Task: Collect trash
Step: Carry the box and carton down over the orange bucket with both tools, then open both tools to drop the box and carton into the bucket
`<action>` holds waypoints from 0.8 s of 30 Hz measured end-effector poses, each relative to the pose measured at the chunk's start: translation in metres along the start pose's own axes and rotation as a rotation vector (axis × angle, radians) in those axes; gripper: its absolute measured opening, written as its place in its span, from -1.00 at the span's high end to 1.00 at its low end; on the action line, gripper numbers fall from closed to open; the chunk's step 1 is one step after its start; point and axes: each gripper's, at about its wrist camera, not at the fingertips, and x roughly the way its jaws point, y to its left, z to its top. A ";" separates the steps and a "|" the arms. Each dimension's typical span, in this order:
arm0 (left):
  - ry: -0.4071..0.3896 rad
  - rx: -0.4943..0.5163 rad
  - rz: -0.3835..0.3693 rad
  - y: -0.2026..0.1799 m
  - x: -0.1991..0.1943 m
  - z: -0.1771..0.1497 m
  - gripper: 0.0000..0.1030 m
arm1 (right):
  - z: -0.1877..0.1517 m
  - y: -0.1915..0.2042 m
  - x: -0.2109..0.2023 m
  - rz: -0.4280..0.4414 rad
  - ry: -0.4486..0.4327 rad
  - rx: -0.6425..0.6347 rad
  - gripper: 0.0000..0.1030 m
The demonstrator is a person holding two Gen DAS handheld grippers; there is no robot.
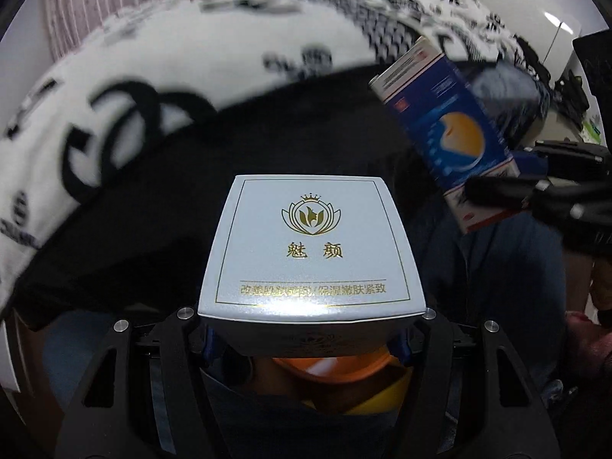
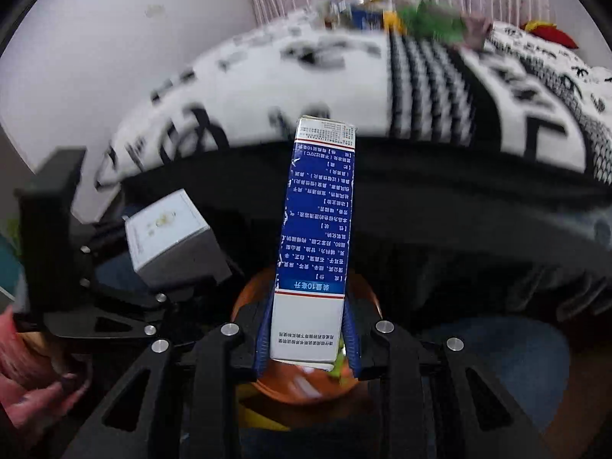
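From the left wrist, our left gripper [image 1: 311, 329] clamps a white box [image 1: 311, 252] above an orange bin [image 1: 344, 367]. From the right wrist, our right gripper [image 2: 308, 338] grips a blue carton [image 2: 317, 222] (upright) over that bin [image 2: 306, 386].

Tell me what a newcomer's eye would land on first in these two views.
First, the pale box with the gold crest, filling the middle of the left wrist view, clamped in the left gripper. Next, the tall blue-and-white carton, standing between the right gripper's blue pads over an orange bin. Behind both, a blurred black-and-white patterned blanket spreads across the background.
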 end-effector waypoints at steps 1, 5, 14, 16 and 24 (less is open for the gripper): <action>0.039 -0.012 -0.015 0.001 0.010 -0.002 -0.21 | -0.004 -0.001 0.011 -0.005 0.029 0.009 0.40; 0.179 -0.061 -0.032 0.005 0.047 -0.011 -0.21 | -0.019 -0.008 0.049 -0.018 0.128 0.045 0.40; 0.374 -0.148 -0.039 0.016 0.104 -0.031 -0.21 | -0.043 -0.018 0.108 -0.013 0.290 0.115 0.39; 0.396 -0.130 -0.032 0.012 0.111 -0.033 -0.21 | -0.046 -0.019 0.116 -0.026 0.306 0.118 0.39; 0.416 -0.078 0.021 0.000 0.120 -0.038 -0.23 | -0.053 -0.022 0.121 -0.060 0.310 0.139 0.28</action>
